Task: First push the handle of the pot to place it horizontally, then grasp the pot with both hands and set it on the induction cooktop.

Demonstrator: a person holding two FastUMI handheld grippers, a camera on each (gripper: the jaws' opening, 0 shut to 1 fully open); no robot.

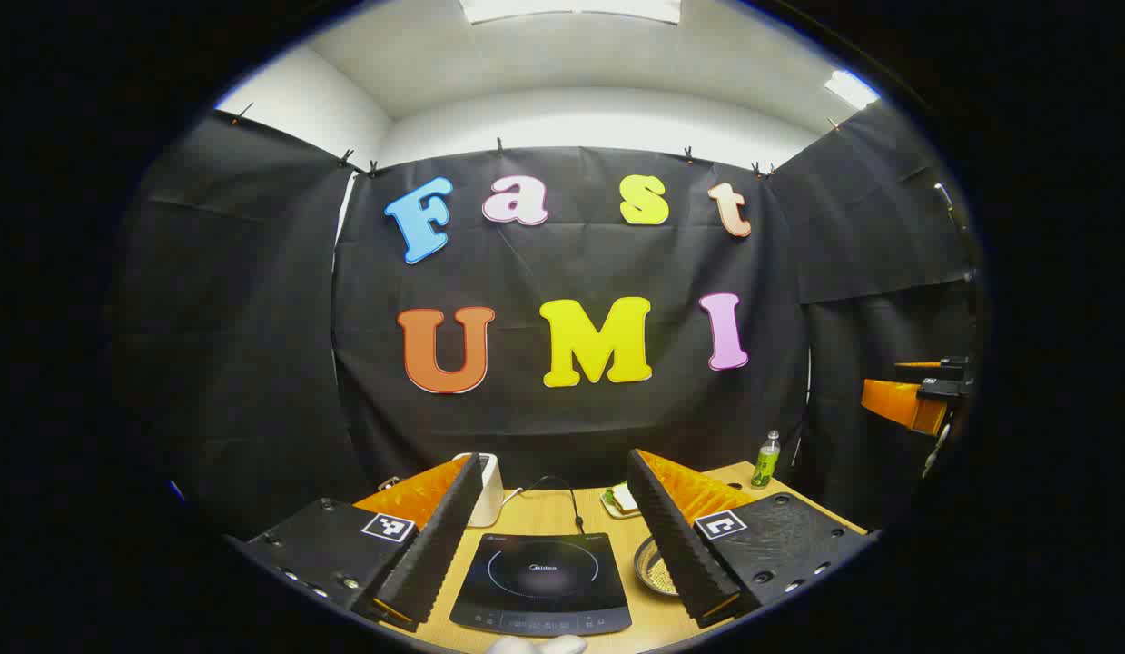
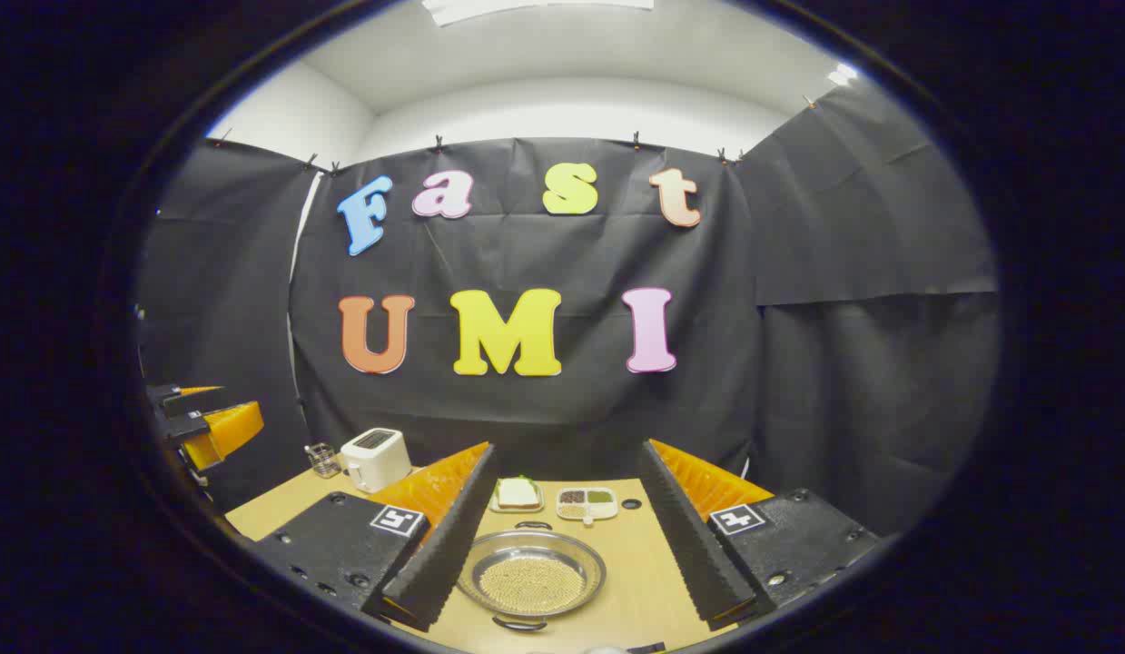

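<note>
A shallow steel pot [image 2: 532, 577] holding small beige grains rests on the wooden table [image 2: 630, 568], low between the fingers of my open right gripper [image 2: 567, 447]. Its two small loop handles point toward me and away from me in the right gripper view. In the left gripper view the black induction cooktop [image 1: 544, 581] lies flat between the fingers of my open left gripper [image 1: 555, 456], and the pot's rim [image 1: 651, 568] peeks out to its right behind one finger. Both grippers hover above the table, apart from the pot. Each is seen from the side in the other's view: left gripper [image 2: 203, 422], right gripper [image 1: 921, 400].
A white toaster [image 2: 375, 457] and a small glass [image 2: 322, 460] stand at the back left. A plate with a sandwich [image 2: 518, 494] and a divided dish [image 2: 587, 502] sit behind the pot. A green bottle [image 1: 766, 460] stands at the back right corner. The cooktop's cord [image 1: 567, 500] runs backward.
</note>
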